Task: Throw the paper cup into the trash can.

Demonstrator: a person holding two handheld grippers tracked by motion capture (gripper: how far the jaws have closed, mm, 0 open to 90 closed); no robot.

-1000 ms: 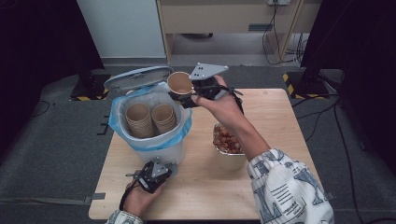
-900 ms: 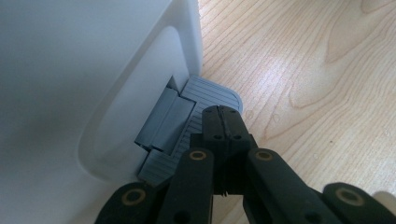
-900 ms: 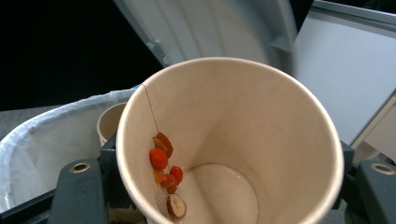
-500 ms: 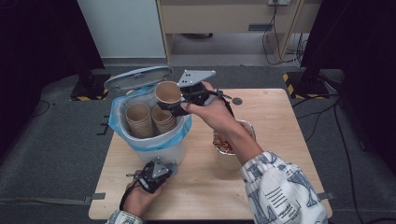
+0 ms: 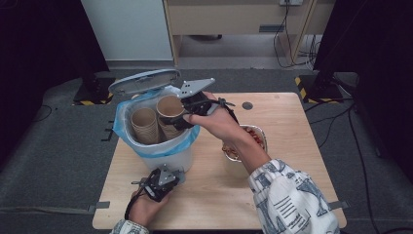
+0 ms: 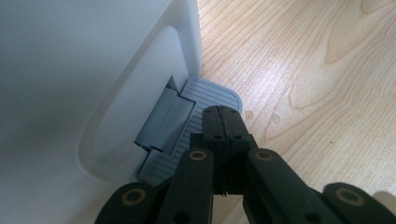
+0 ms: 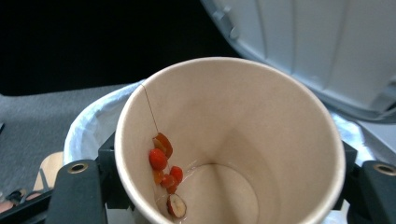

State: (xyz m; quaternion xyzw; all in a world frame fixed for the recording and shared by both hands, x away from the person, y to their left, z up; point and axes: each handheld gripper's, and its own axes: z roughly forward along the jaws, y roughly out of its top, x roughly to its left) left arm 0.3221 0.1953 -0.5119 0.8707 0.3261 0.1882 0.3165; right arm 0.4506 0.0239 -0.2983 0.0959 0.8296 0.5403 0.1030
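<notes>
Fingers of the right gripper (image 5: pixel 181 116) are clamped on a paper cup (image 5: pixel 170 107), held over the open bin (image 5: pixel 160 151) near the bench's left edge. Fingers of the left gripper (image 6: pixel 223 122) are pressed together on the bin's grey pedal (image 6: pixel 205 95).

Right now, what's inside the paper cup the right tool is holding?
The paper cup holds a few red-orange fruit bits stuck to its inner wall near the bottom; the bottom's nearest edge is hidden behind the rim.

We find the bin (image 5: pixel 160 151) mouth crowded: two cup stacks (image 5: pixel 144 126) fill its left and middle, and the raised lid (image 5: pixel 144 81) blocks the far side. The bowl (image 5: pixel 260 138) blocks the table's right; the near right table (image 5: pixel 214 195) lies open.
</notes>
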